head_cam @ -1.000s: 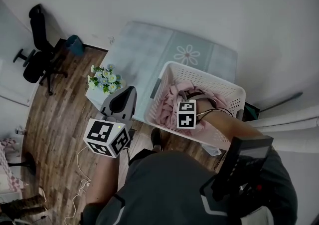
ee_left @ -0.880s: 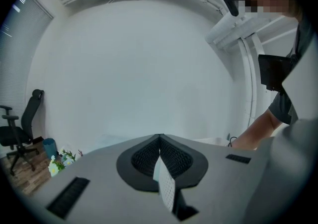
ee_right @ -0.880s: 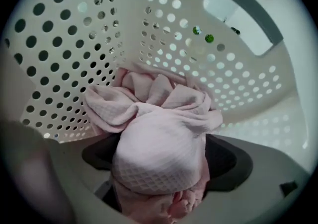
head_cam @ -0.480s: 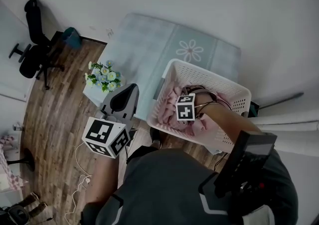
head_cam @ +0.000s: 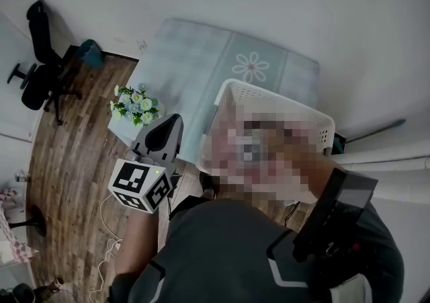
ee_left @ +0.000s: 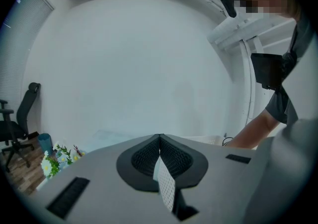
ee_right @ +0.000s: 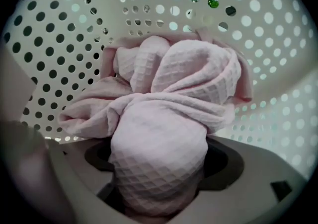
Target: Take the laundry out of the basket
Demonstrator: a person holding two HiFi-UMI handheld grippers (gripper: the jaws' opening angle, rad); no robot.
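A white perforated laundry basket [head_cam: 269, 90] stands in front of me; a mosaic patch hides its inside in the head view, and my right gripper with it. In the right gripper view, pink waffle-weave cloth [ee_right: 169, 84] lies bunched against the basket wall [ee_right: 59, 29]. A wad of it fills the gap of my right gripper [ee_right: 159, 168], whose jaws stand wide and are closing around it. My left gripper [head_cam: 173, 121] is held up left of the basket. Its jaws meet at the tip [ee_left: 159, 137], shut on nothing.
A pale mat with a flower print [head_cam: 252, 66] lies beyond the basket. A bunch of flowers [head_cam: 131, 103] stands left of it, near the left gripper. An office chair [head_cam: 40, 60] is far left on the wooden floor. A cable [head_cam: 107, 254] trails by my feet.
My right gripper has sunk deeper into the basket among the pink cloth. The left gripper has stayed where it was.
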